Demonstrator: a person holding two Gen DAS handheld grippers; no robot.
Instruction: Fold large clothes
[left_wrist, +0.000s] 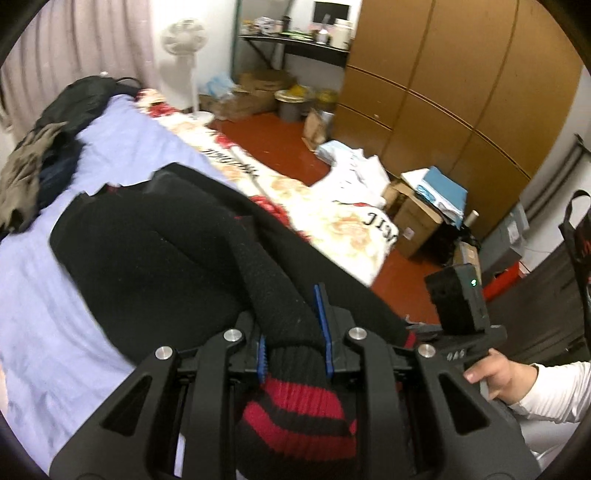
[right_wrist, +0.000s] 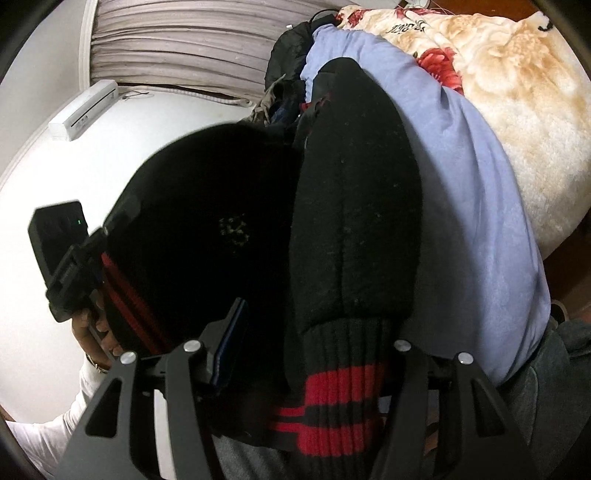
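Black knitted sweater (left_wrist: 147, 258) sleeves with red-striped cuffs are what we are gripping, left gripper (left_wrist: 295, 343) and right gripper (right_wrist: 310, 354) each clamping one, next folding them inward.

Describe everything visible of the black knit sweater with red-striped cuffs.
The black knit sweater with red-striped cuffs looks thick and fuzzy, with ribbed cuffs banded red and black. Its body lies spread on the lilac bedsheet. One sleeve runs into the left gripper, blue pads pressing just above the cuff. The other cuff sits between the right gripper arms, only one pad visible.
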